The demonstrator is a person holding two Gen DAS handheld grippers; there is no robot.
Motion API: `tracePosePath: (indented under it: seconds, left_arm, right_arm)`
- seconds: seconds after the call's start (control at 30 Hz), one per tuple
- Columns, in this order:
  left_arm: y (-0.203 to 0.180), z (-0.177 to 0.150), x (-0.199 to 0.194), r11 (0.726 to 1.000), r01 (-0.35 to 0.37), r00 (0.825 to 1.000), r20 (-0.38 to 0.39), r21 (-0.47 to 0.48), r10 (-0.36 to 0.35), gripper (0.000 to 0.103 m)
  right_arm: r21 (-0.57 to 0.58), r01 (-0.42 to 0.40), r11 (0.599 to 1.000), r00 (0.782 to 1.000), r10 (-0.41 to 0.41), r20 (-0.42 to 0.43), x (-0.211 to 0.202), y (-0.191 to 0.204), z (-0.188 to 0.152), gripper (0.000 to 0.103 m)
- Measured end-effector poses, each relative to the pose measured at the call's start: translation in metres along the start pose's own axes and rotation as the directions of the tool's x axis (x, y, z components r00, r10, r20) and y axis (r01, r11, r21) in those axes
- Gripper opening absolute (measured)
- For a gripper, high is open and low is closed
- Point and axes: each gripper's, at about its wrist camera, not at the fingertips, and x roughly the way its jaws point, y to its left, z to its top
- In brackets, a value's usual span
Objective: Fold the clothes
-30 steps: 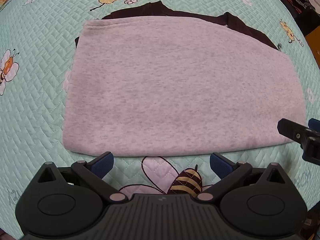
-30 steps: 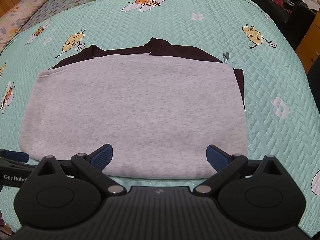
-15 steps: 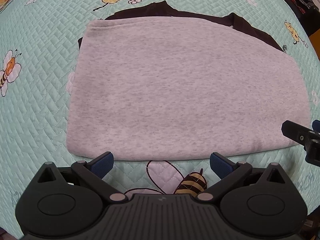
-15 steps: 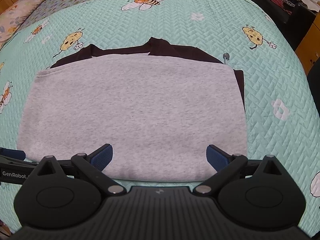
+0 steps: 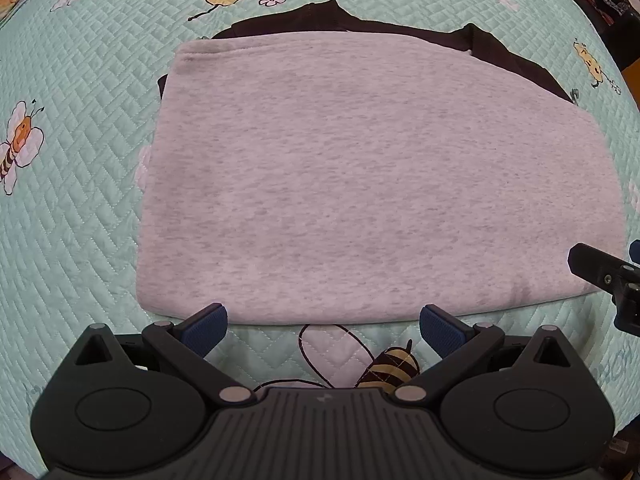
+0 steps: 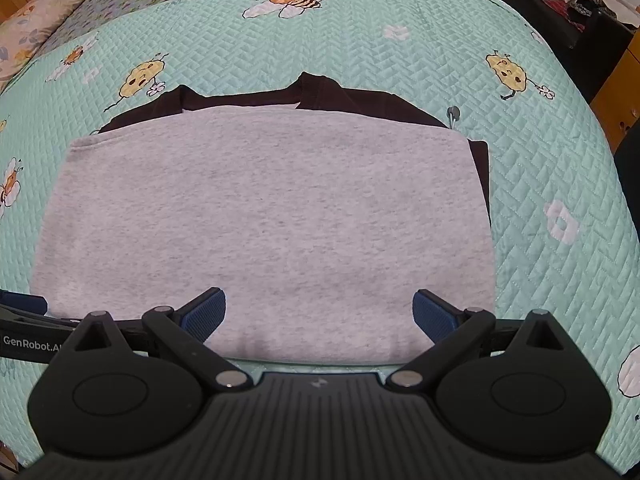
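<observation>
I hold my left gripper [image 5: 322,326] and right gripper [image 6: 319,312] spread wide and empty at the near edge of the grey sweatshirt [image 6: 264,224], folded flat on the quilt [image 6: 400,64] over a black garment [image 6: 340,96], probably to take its near corners.

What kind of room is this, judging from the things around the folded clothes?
Most likely a bedroom. The grey garment lies on a bed covered by a teal quilt with bee pictures, a pillow rests at the far left corner, and wooden furniture stands beside it.
</observation>
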Motion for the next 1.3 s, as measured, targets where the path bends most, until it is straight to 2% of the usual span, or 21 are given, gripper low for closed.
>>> tracePosePath:
  seconds: [0.3,0.43,0.5,0.53,0.57,0.63,0.67,0.7,0.73,0.77,0.8,0.83,0.93,0.97,1.0,1.03,1.07,1.17,1.2,1.27,1.3]
  left_arm:
    - [0.0,-0.004,-0.006,1.0,0.026,0.998,0.063,0.014,-0.027,0.102]
    - [0.002,-0.011,-0.022,0.996,0.086,0.978,0.189,0.024,-0.089,0.102]
    - [0.006,-0.021,-0.042,0.994,0.105,0.934,0.34,0.042,-0.113,0.1]
    - [0.008,-0.03,-0.056,0.994,0.098,0.892,0.438,0.05,-0.11,0.1]
    - [0.009,-0.041,-0.07,0.995,0.084,0.836,0.539,0.059,-0.102,0.101]
    - [0.015,-0.059,-0.092,0.996,0.062,0.715,0.693,0.068,-0.092,0.102]
    - [0.019,-0.065,-0.097,0.996,0.066,0.67,0.737,0.06,-0.089,0.102]
    - [0.023,-0.07,-0.102,0.996,0.071,0.621,0.779,0.051,-0.084,0.103]
    - [0.028,-0.071,-0.104,0.995,0.095,0.6,0.795,0.041,-0.09,0.102]
    - [0.034,-0.072,-0.106,0.991,0.129,0.588,0.801,0.039,-0.108,0.102]
    - [0.039,-0.073,-0.107,0.986,0.16,0.576,0.808,0.039,-0.125,0.102]
    - [0.043,-0.076,-0.108,0.984,0.172,0.556,0.821,0.037,-0.128,0.102]
    - [0.048,-0.096,-0.116,0.989,0.13,0.443,0.889,0.064,-0.115,0.103]
    - [0.048,-0.103,-0.118,0.991,0.11,0.405,0.907,0.08,-0.119,0.103]
    - [0.046,-0.108,-0.12,0.993,0.084,0.382,0.917,0.086,-0.112,0.103]
    - [0.043,-0.109,-0.12,0.995,0.045,0.378,0.921,0.085,-0.095,0.103]
    - [0.04,-0.111,-0.121,0.997,0.006,0.374,0.924,0.083,-0.079,0.103]
    - [0.032,-0.106,-0.115,0.997,-0.059,0.435,0.9,0.059,-0.027,0.103]
    - [0.029,-0.104,-0.113,0.995,-0.081,0.453,0.891,0.051,-0.009,0.103]
    - [0.028,-0.112,-0.116,0.996,-0.072,0.417,0.909,0.055,-0.02,0.103]
    - [0.026,-0.115,-0.118,0.995,-0.079,0.405,0.914,0.054,-0.017,0.103]
  right_arm:
    - [-0.009,0.008,1.0,1.0,-0.007,0.018,-0.003,0.0,0.0,0.1]
    - [0.001,0.001,1.0,0.997,-0.001,0.074,-0.011,-0.001,-0.001,0.1]
    - [0.029,-0.074,0.997,0.98,0.068,0.189,-0.028,-0.007,-0.005,0.1]
    - [0.045,-0.141,0.989,0.947,0.121,0.297,-0.043,-0.015,-0.012,0.1]
    - [0.054,-0.209,0.977,0.898,0.169,0.406,-0.059,-0.023,-0.018,0.1]
    - [0.039,-0.336,0.941,0.775,0.253,0.58,-0.079,-0.042,-0.033,0.103]
    - [0.037,-0.411,0.911,0.72,0.299,0.627,-0.08,-0.054,-0.038,0.103]
    - [0.049,-0.487,0.872,0.701,0.357,0.617,-0.074,-0.063,-0.037,0.103]
    - [0.064,-0.559,0.827,0.681,0.414,0.604,-0.068,-0.072,-0.036,0.103]
    - [0.067,-0.61,0.789,0.654,0.454,0.606,-0.064,-0.077,-0.037,0.103]
    - [0.069,-0.657,0.75,0.624,0.49,0.609,-0.061,-0.081,-0.038,0.103]
    - [0.044,-0.679,0.733,0.586,0.505,0.634,-0.064,-0.084,-0.043,0.103]
    - [-0.053,-0.719,0.693,0.461,0.532,0.71,-0.077,-0.087,-0.058,0.103]
    - [-0.066,-0.738,0.672,0.429,0.542,0.723,-0.078,-0.09,-0.061,0.103]
    - [-0.061,-0.763,0.644,0.413,0.558,0.72,-0.075,-0.092,-0.062,0.103]
    - [-0.043,-0.793,0.608,0.411,0.586,0.698,-0.07,-0.096,-0.059,0.103]
    - [-0.036,-0.791,0.611,0.418,0.582,0.697,-0.069,-0.097,-0.06,0.103]
    - [-0.017,-0.779,0.627,0.438,0.563,0.7,-0.066,-0.099,-0.062,0.103]
    - [-0.029,-0.749,0.662,0.451,0.541,0.709,-0.068,-0.097,-0.063,0.103]
    - [-0.045,-0.682,0.73,0.485,0.497,0.719,-0.072,-0.094,-0.065,0.103]
    - [-0.034,-0.668,0.744,0.507,0.488,0.711,-0.072,-0.094,-0.064,0.103]
